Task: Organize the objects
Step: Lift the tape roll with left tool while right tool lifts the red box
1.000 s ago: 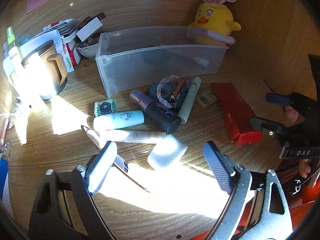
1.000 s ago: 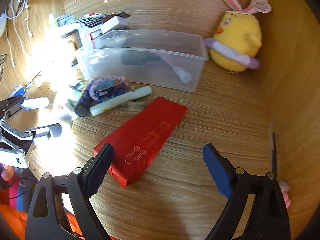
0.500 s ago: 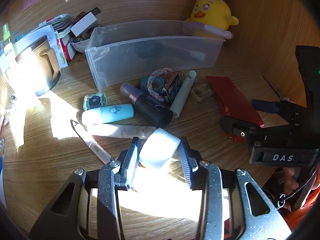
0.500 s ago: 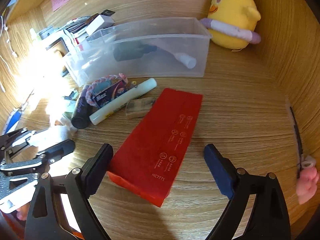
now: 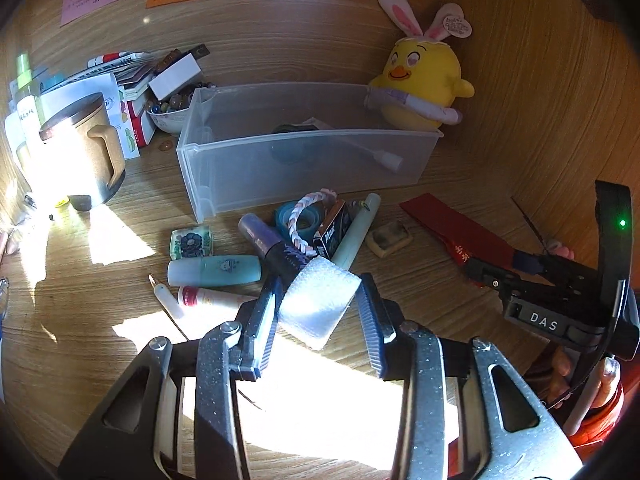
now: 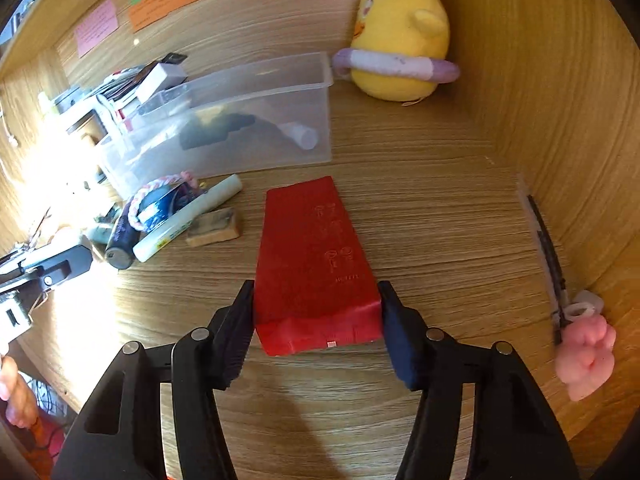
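Our left gripper (image 5: 316, 312) has speckled silver-grey arms with round silver screws and ribbed dark pads. Our right gripper (image 6: 316, 328) has plain black arms, silver screws behind the jaws, and dark blue pads; its body reads "DAS", with a green light.

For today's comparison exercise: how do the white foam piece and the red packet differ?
The foam is white, thick and short; the packet is red, flat and long. The foam sits in the left claw, the packet in the right claw. Both are clamped by their sides.
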### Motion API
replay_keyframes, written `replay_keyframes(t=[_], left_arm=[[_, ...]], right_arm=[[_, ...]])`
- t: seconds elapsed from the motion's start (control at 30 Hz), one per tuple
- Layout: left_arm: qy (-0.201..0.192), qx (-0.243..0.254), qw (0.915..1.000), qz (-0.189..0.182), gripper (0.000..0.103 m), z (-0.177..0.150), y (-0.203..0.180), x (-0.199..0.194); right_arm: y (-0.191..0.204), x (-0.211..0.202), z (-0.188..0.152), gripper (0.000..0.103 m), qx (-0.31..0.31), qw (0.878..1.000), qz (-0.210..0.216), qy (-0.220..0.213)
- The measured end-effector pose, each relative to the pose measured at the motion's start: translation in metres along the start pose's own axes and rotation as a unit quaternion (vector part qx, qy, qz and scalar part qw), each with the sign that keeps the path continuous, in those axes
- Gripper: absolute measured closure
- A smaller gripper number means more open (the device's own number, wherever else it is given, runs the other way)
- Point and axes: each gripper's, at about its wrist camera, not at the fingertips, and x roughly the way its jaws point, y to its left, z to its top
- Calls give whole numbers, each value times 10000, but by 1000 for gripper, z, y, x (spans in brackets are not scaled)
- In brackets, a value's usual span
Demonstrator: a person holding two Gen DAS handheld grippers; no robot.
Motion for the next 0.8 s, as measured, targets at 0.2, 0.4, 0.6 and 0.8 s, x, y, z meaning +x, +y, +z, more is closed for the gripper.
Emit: replay_keyframes(t=[0.2, 0.4, 0.6, 0.8], left_arm=[[-149, -53, 9999, 51, 64, 13, -1, -3], [-390, -123, 9991, 93, 64, 31, 0, -8], [-724, -160, 9971, 162, 64, 52, 1, -18], [-1011, -82, 9944, 312, 64, 70, -1, -23]], right_arm=[[-5, -16, 5, 49, -49, 9990, -180, -395], [4, -42, 15, 49, -262, 9967, -17, -763], [14, -62, 24, 49, -416, 9933, 378, -1005], [18, -68, 42, 49, -437, 9895, 595, -1246]])
